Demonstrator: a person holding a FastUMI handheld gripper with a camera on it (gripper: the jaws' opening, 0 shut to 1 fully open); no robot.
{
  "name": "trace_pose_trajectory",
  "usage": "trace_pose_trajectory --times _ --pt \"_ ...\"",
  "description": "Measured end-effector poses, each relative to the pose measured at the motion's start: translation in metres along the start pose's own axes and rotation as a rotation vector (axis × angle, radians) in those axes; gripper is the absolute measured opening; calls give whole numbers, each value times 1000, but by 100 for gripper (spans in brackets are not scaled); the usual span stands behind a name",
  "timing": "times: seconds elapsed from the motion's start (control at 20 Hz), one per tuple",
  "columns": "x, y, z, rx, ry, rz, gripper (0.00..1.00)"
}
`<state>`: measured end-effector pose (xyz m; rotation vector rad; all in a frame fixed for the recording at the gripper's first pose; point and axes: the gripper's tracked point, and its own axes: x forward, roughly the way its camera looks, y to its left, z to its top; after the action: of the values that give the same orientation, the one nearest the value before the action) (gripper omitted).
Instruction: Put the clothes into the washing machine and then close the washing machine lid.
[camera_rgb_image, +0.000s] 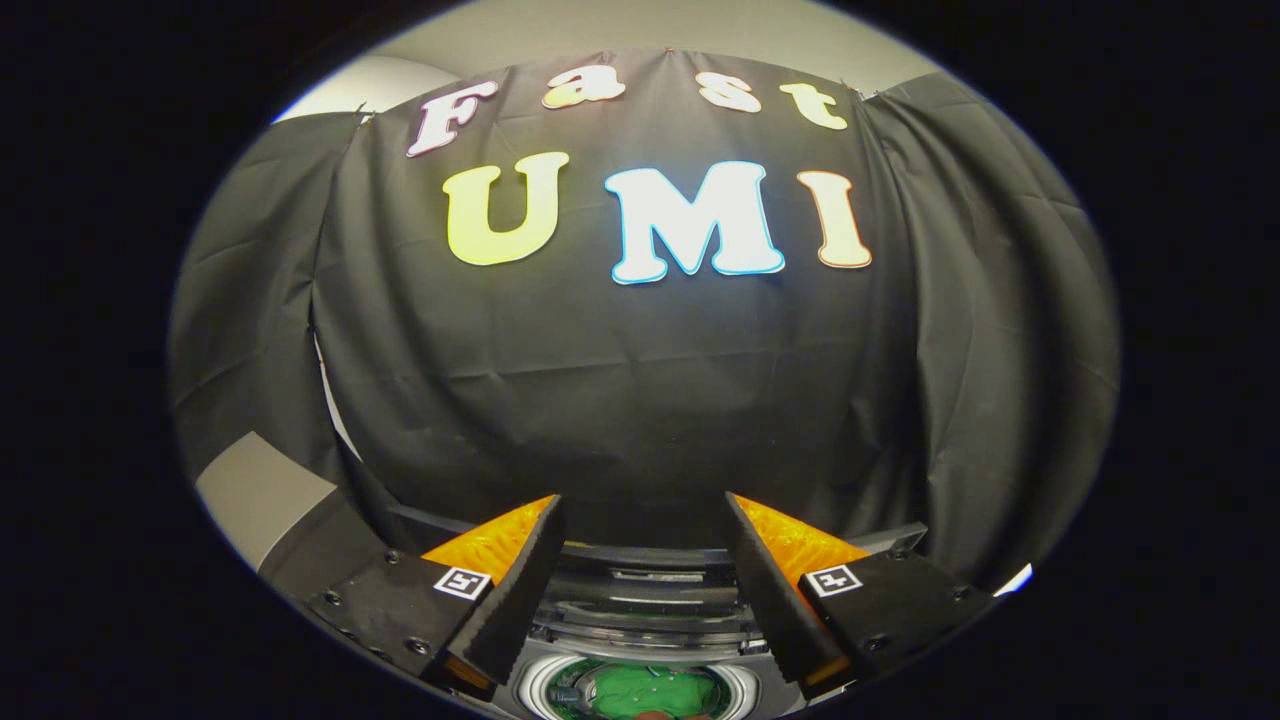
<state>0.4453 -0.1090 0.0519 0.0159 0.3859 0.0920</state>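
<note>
My gripper (640, 515) is open, its two fingers spread wide with nothing between them. Below and between the fingers lies the washing machine's round drum opening (640, 690) with a pale rim. Green clothes (645, 688) lie inside the drum. Beyond the opening, a dark raised lid (645, 580) stands up at the back of the machine, reaching across the gap between the fingers. The gripper is held above the machine and touches nothing.
The booth's black cloth wall (640, 400) hangs close behind the machine. A pale grey surface (255, 495) shows off to the left of the fingers, beside the cloth.
</note>
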Motion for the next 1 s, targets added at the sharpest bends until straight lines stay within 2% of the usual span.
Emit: trace_pose_trajectory --times 0.3,0.55,0.65,1.0 --pt "21 -2 -13 -13 18 -21 98" --pt "30 -5 -12 45 16 -33 98" --pt "31 -3 -14 22 23 -49 98" --pt "10 -1 -20 5 -7 -64 98"
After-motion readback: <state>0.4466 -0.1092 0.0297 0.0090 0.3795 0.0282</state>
